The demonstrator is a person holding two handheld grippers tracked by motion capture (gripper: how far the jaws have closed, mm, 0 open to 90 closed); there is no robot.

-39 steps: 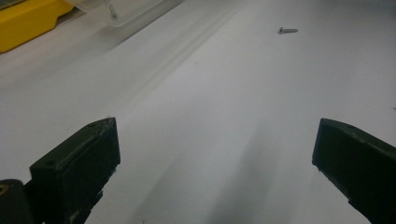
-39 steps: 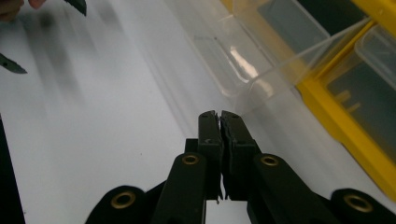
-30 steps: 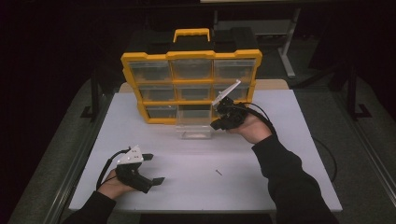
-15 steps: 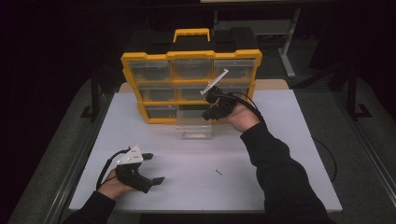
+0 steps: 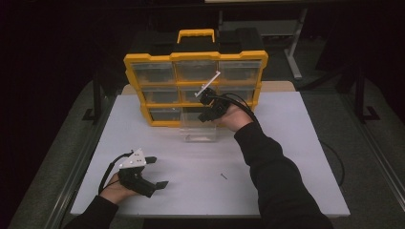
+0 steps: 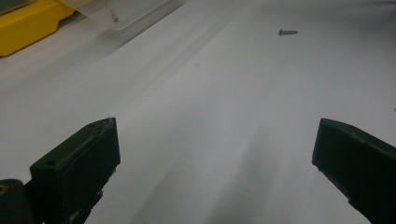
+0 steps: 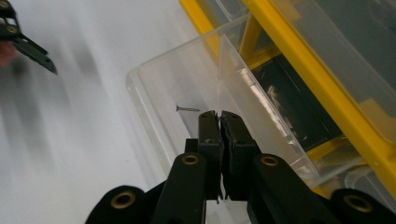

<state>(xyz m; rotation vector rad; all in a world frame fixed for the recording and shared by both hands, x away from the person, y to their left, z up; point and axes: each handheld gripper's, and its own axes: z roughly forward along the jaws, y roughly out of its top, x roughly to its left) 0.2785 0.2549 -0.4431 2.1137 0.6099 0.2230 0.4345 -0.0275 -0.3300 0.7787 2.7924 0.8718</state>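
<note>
At centre of the high view my right gripper (image 5: pixel 206 109) sits up by the yellow organizer (image 5: pixel 196 86), w/ the right hand (image 5: pixel 232 116) under it and the forearm running down to the lower right of the frame, sleeve dark. The grey plate on top tilts toward the upper right. In the right gripper view the jaws are pressed together, tips meeting, nothing visible between them. They point at the near wall of the clear drawer (image 7: pixel 187 102), which is pulled out of the organizer and rests on the white table (image 5: pixel 286 157), just in front of the bottom row. A small screw (image 7: pixel 187 109) lies inside that drawer, just left of the tips in that view; can't tell if the tips touch the wall.

Lower left of the high view: my left gripper (image 5: pixel 155 171) low on the table, left hand (image 5: pixel 117 188) behind it, wrist coming in from the bottom edge. Jaws point toward the right of the frame and stand wide apart, holding nothing. The left gripper view shows the same, one black jaw at each bottom corner w/ bare table between.

A second screw (image 5: pixel 223 176) lies loose on the table, lower centre of the high view, well apart from both grippers; in the left gripper view it's at upper right.
</note>
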